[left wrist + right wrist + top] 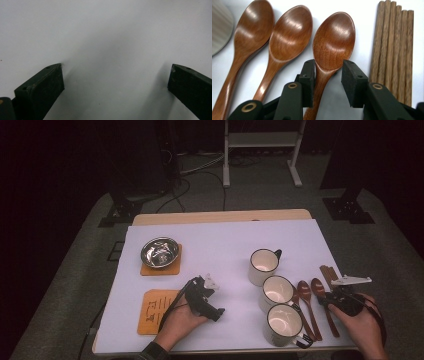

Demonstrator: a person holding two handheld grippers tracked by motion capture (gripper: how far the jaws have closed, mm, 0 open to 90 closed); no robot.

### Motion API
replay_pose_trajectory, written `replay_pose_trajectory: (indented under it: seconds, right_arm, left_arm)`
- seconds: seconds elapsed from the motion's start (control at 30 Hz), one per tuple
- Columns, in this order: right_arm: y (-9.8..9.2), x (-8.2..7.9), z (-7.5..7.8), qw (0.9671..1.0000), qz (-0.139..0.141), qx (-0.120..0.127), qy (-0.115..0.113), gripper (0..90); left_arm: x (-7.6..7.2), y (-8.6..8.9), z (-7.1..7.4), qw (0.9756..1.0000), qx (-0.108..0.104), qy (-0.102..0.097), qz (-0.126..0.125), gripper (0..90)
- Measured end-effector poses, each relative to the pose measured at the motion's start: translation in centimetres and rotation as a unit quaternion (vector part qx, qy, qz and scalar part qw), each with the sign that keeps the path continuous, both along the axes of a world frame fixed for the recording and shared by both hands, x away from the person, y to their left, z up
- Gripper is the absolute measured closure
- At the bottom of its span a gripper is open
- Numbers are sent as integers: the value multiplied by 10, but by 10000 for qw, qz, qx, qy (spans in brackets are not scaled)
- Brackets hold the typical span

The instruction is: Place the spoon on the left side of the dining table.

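At the near right edge of the table, the right gripper point(336, 296) sits low over the wooden spoons, its jaws straddling the neck of the rightmost spoon point(333, 41). The left pad seems to touch the neck while a gap shows at the right pad, so I judge the grip not yet made: jaws part-closed around the spoon, which lies flat on the white cover. The pick-up looks barely begun; closing, lifting and placing are all left. Level with it, the left gripper point(202, 292) rests idle on bare cover beside the empty coaster point(154, 311), jaws spread wide with nothing between them. Farther off stand three mugs point(278, 291), and beyond, a steel bowl point(160, 252) on its own coaster.

The right gripper view gives the pad-to-neck spacing, two more spoons and the chopsticks point(394, 47) just beside; the high view gives the mugs, bowl and coasters, where the spoon may be headed
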State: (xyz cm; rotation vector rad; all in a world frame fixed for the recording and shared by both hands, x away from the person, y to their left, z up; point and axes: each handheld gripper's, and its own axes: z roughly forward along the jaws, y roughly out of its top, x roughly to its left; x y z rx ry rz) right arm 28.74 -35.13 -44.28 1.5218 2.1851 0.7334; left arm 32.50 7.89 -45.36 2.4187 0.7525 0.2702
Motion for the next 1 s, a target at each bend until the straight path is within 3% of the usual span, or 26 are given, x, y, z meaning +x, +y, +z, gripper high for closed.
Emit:
replay_pose_trajectory:
  seconds: [0.3,1.0]
  right_arm:
    - [-2,18,0,10000,35,-21,-28,626]
    - [1,81,-1,9993,340,-95,-108,634]
  left_arm:
    - [0,0,0,10000,-1,-2,0,0]
    - [-1,0,0,10000,-10,30,24,0]
